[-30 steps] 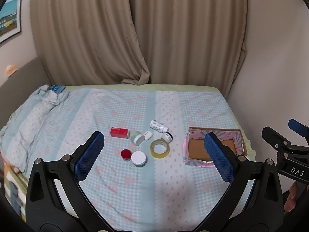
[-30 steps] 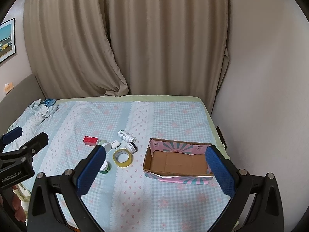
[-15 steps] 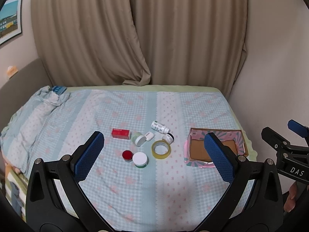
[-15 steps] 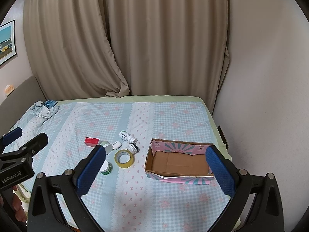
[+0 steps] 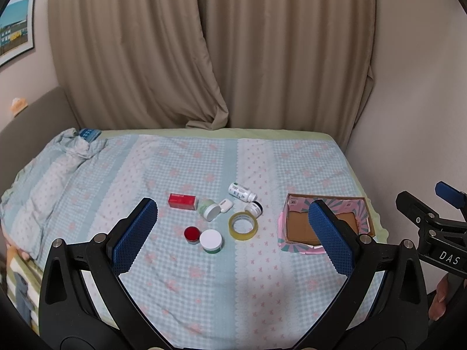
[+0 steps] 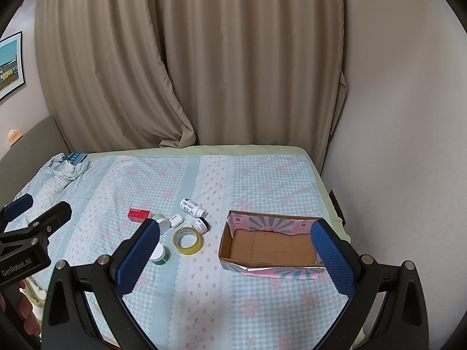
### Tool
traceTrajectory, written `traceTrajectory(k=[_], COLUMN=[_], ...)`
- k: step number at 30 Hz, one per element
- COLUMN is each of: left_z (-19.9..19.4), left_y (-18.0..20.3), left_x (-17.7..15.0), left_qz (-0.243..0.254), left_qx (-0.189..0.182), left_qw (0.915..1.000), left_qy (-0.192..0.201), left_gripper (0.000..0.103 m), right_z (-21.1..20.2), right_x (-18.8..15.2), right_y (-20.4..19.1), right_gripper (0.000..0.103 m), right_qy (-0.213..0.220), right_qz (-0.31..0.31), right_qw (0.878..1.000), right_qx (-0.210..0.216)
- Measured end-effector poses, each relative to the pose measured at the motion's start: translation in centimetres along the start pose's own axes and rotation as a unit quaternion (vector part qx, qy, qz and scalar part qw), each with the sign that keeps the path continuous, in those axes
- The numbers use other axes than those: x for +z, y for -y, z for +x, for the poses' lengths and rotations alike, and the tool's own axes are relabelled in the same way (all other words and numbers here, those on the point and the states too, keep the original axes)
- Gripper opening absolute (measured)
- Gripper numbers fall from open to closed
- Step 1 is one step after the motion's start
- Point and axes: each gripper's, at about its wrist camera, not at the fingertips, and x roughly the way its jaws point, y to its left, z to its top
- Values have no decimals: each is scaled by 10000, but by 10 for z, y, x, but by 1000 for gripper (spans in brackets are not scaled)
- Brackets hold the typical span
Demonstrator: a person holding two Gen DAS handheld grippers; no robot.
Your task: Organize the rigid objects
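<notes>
— What could go wrong from here?

— Both my jaws are spread wide and grasp nothing; the left gripper (image 5: 233, 227) and right gripper (image 6: 233, 248) hang above the near edge of the bed (image 5: 204, 291), well short of the things. I reckon the soft, wrinkled bedsheet (image 6: 262, 180) is the trouble: the lying white bottle (image 5: 241, 191) could roll off when nudged, and the items sit crowded, so closing on one may knock its neighbour.

— Count them for me.

— One red box (image 5: 182, 201), one tape roll (image 5: 243, 225), one small red-lidded jar (image 5: 192, 234), one white-lidded green jar (image 5: 211, 241), one tipped jar (image 5: 209, 209), one white earbud case (image 5: 226, 205), one small dark-capped bottle (image 5: 253, 207), plus that white bottle. Eight, clustered mid-bed. One cardboard box (image 6: 271, 245) lies empty to their right.
</notes>
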Motion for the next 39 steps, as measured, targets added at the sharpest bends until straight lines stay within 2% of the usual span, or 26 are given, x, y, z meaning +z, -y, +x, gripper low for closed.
traceTrajectory(k=[20,27,34,39], left_z=[-1,0,18,50], left_y=[-3,-1,-26,-61], left_x=[-2,-3,-4,1], left_qz=[-59,27,32,50], left_qx=[86,120,-12,-134], left_qw=[9999,9999,9998,9992], left_qy=[-3,17,-170,-376], left_gripper=[103,103,103,103], right_z=[3,5,19,36], right_x=[2,3,0,-6], right_y=[1,2,1,-11], right_gripper=[103,103,103,103], right_qy=[21,182,103,-115], right_qz=[-3,-87,-89,10], right_qw=[9999,9997,9996,9996], right_qx=[122,115,231,239])
